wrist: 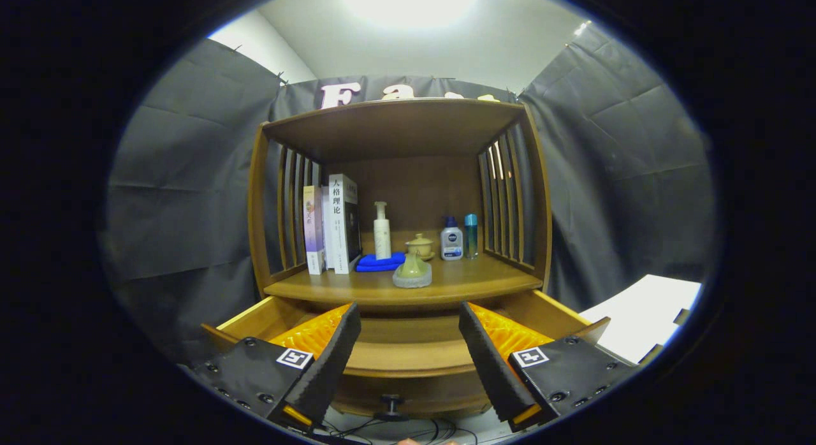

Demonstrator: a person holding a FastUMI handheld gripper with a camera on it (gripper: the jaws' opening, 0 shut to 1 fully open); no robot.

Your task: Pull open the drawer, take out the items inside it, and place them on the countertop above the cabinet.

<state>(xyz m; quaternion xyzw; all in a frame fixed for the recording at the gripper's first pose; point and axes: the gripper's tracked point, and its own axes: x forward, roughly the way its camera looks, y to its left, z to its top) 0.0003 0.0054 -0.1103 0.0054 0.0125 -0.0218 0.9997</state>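
Observation:
The wooden cabinet's drawer stands pulled out below the countertop; its dark knob shows low between my fingers. What I see of the drawer's inside between the fingers is bare wood; the rest is hidden behind them. My gripper hovers open above the drawer with nothing between its fingers. Just beyond it, near the countertop's front edge, sits a pale green gourd-shaped piece on a grey round base.
Further back on the countertop stand upright books, a white pump bottle, a folded blue cloth, a small lidded ceramic pot, a white-and-blue bottle and a teal bottle. Slatted side walls and a top shelf enclose it. Cables lie on the floor.

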